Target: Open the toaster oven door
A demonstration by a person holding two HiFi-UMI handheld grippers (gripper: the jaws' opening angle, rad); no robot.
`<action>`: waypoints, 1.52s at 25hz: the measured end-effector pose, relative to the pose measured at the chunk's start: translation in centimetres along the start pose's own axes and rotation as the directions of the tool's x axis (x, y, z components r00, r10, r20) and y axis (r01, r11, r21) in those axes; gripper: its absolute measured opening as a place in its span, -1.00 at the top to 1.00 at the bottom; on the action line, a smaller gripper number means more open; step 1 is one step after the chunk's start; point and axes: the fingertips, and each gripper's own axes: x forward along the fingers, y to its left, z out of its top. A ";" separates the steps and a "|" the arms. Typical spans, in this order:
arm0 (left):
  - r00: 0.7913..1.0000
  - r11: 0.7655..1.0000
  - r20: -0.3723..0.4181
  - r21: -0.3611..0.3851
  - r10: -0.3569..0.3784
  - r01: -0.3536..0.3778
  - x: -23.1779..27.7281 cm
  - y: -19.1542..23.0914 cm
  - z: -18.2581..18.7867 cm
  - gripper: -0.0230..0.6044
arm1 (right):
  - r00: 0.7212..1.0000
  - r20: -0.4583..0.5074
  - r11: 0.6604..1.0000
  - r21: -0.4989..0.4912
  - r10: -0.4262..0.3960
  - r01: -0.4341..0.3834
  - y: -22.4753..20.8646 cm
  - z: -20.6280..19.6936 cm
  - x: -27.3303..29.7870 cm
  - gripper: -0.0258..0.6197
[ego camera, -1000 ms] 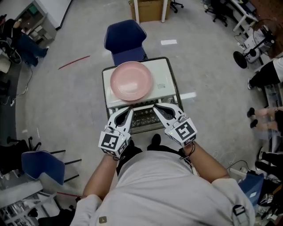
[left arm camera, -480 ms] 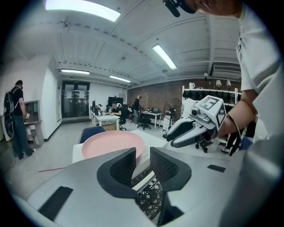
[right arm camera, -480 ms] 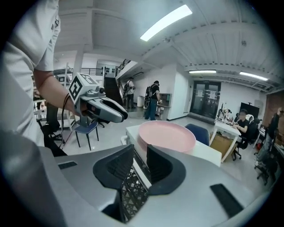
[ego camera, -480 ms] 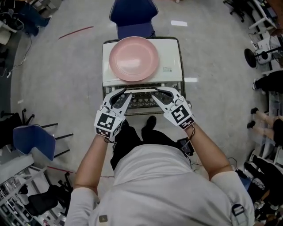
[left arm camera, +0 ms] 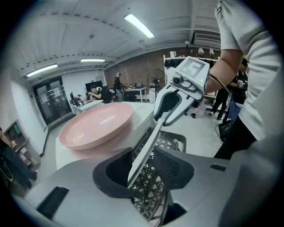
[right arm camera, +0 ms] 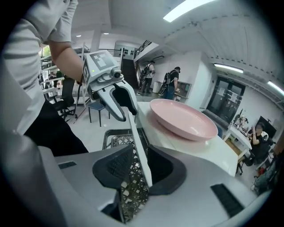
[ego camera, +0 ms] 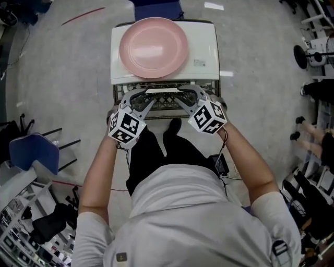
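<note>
A white toaster oven [ego camera: 206,52] stands in front of me with a pink plate [ego camera: 153,47] on its top. Its mesh-patterned door [ego camera: 162,108] faces me, with a white bar handle [ego camera: 162,90] along its edge. My left gripper [ego camera: 142,96] is at the handle's left end and my right gripper [ego camera: 183,95] at its right end. In the left gripper view the handle [left arm camera: 146,146] runs between the jaws of the left gripper [left arm camera: 142,164], which are opening. In the right gripper view the handle [right arm camera: 137,142] likewise lies between the opening jaws of the right gripper [right arm camera: 140,170].
A blue chair [ego camera: 32,154] stands on the floor at my left, another blue chair [ego camera: 156,6] behind the oven. People's legs [ego camera: 318,88] and equipment are at the right edge. My own legs and shoe [ego camera: 172,128] are just below the door.
Both grippers' jaws have spread apart around the door handle, from shut to wide. My head has moved forward, so the oven sits higher in the view.
</note>
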 end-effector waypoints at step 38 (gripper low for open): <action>0.947 0.948 -0.317 0.313 0.052 0.053 4.3 -2.2 -6.2 0.56 | 0.976 -0.217 0.981 -0.192 -0.013 -0.030 3.3 -4.4 4.8 0.62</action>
